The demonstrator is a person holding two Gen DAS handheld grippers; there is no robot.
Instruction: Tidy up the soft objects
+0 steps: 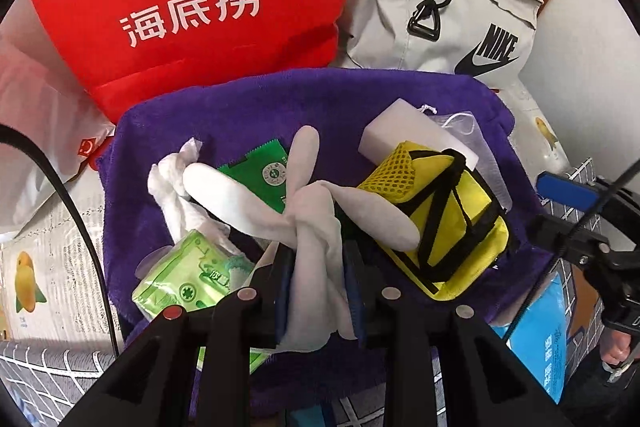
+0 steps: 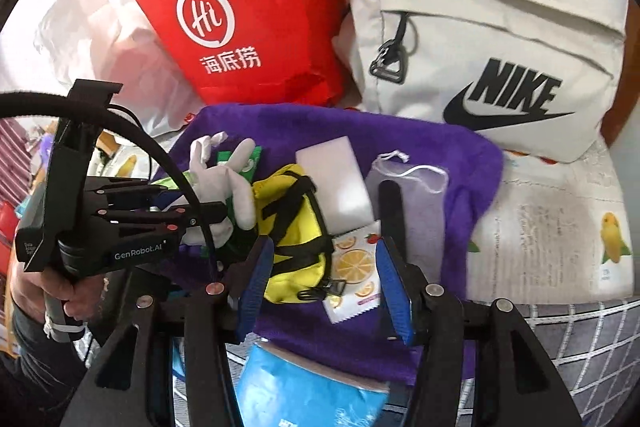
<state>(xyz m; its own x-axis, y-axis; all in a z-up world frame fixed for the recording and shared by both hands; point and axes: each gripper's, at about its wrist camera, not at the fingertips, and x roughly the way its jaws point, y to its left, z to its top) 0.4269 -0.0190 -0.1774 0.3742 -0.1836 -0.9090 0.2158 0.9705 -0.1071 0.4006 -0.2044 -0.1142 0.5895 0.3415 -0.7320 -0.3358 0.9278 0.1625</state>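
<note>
Left wrist view looks down on a purple towel [image 1: 248, 99] spread beneath both tools, with a red paper bag [image 1: 192, 27] and a beige Nike bag [image 1: 448, 3] standing beyond its far edge. On the towel, just right of the left tool [image 1: 318, 291], lies a yellow pouch [image 1: 452, 227] with black straps, and beyond that a white foam block [image 1: 404, 131]. Left of this tool sit a crumpled white tissue [image 1: 168, 183], a green sachet [image 1: 260, 171] and a light green packet [image 1: 180, 279]. The left tool is clamped tight on a knotted white glove [image 1: 316, 227], whose fingers fan out ahead of the blue pads.

Right wrist view shows the right tool [image 2: 324, 287] standing partly open with nothing gripped; the yellow pouch's near end and a lemon-print sachet [image 2: 356, 267] lie on the towel between its blue pads [image 2: 256, 283], untouched by them. Ahead of its right pad lies a pale drawstring pouch [image 2: 416, 187]. A blue packet [image 2: 304, 387] sits under the tool, nearer the camera.
</note>
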